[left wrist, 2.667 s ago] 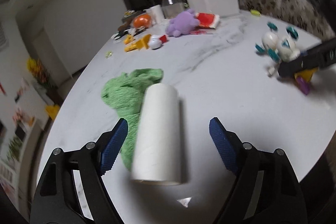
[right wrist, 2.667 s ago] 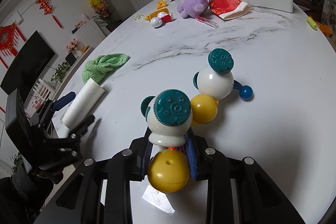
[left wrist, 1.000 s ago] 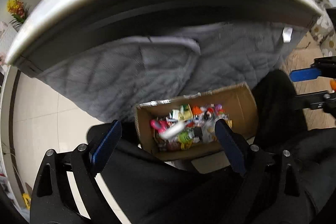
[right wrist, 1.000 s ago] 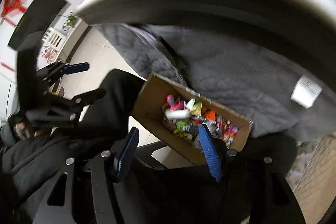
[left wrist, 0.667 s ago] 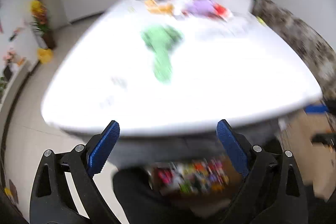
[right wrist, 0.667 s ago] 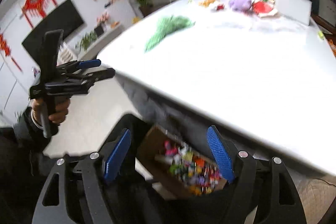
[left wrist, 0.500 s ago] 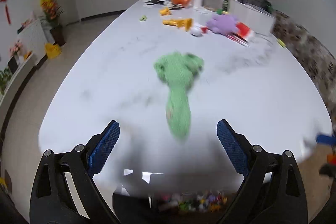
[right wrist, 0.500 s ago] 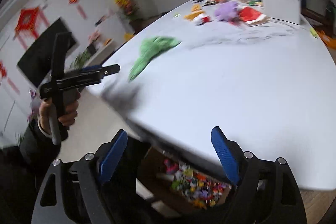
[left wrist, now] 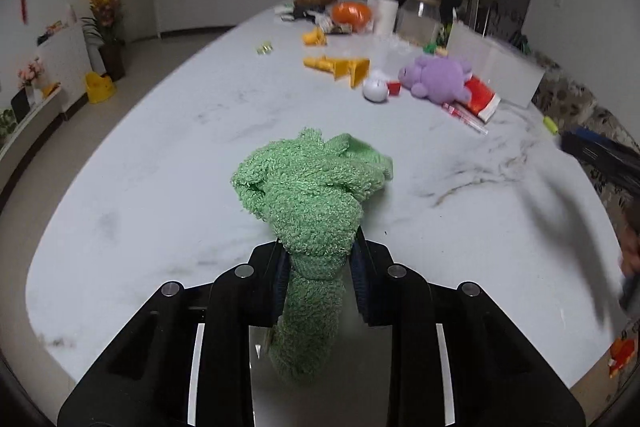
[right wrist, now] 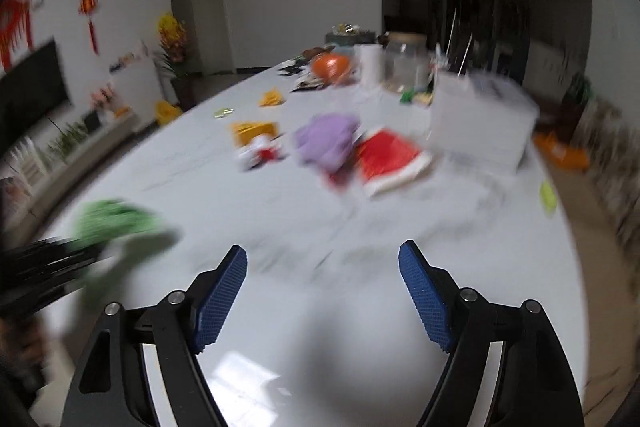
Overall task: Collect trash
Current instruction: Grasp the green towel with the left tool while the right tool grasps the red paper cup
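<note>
Both grippers have swung up from the box of trash to the white surface. Left gripper: jaws closing, clamped on the green cloth near the front edge. Right gripper: jaws apart, closing slightly, seemingly empty through the blur.

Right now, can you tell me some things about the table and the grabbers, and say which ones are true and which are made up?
1. The left gripper has its jaws pinched on the green towel. True.
2. The right gripper is carrying a toy between its jaws. False: nothing is between them, and they are closing a little.
3. A purple plush toy lies on the white table. True.
4. The glass jar stands right beside the green towel. False: the jar is at the far end of the table, well apart from the towel.
</note>
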Tool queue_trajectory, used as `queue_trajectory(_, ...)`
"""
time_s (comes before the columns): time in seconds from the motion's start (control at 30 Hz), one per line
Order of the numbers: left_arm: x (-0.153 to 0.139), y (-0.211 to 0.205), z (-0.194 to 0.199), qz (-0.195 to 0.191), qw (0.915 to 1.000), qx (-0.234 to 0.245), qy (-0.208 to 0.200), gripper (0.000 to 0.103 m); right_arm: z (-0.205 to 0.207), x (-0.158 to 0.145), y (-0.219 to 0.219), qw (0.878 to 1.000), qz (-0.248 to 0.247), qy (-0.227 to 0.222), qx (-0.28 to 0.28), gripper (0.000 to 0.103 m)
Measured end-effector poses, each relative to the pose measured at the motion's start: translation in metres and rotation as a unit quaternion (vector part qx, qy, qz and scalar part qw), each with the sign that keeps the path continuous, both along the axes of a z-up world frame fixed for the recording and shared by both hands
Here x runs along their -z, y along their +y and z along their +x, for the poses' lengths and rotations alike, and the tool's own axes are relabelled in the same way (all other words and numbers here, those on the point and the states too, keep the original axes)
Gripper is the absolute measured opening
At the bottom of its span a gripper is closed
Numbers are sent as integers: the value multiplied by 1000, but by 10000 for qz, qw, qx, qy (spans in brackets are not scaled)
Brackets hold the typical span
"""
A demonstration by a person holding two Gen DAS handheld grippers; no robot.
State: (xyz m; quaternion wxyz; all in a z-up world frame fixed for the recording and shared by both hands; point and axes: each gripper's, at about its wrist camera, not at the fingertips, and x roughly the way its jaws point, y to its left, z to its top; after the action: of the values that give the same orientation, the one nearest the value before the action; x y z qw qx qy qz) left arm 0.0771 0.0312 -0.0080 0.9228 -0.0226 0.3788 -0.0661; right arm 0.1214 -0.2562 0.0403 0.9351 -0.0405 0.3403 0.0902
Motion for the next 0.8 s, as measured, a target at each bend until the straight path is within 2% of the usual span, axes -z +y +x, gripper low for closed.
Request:
queue_trajectory(0.1,-3,6,-13,-237,9997,-11,42,26,56,13,-12,9987,-471,76,160,78)
queue_trajectory(0.23,-2,7,-11,-413,9990,85,158,26,122,31,-31,9973,-540,498,73,74)
queue_trajectory(0.3,-2,4,-7,-541,9982,167,205,26,144,37,-35,9965,-442,685,-182,71)
queue_trajectory(0.37,-3,2,-4,-622,9975,249,218,26,164,39,-40,9958,-375,776,-304,72)
queue_trajectory(0.43,-4,-5,-1,-597,9975,310,198,26,189,45,-48,9932,-203,1074,-398,73)
queue_trajectory(0.5,-3,-11,2,-584,9975,357,184,26,208,52,-56,9896,79,1367,-449,78)
queue_trajectory(0.53,-2,-11,3,-582,9975,354,193,26,219,60,-61,9850,392,1602,-500,78)
queue_trajectory(0.57,0,-13,6,-587,9974,342,229,26,221,63,-63,9835,570,1642,-498,77)
queue_trajectory(0.63,3,-15,8,-580,9972,353,298,26,215,63,-57,9833,576,1638,-549,51)
queue_trajectory(0.73,8,-14,9,-584,9969,361,372,26,195,61,-56,9821,712,1674,-494,30)
queue_trajectory(0.8,12,-15,9,-682,9958,374,485,26,174,59,-59,9826,840,1625,-328,21)
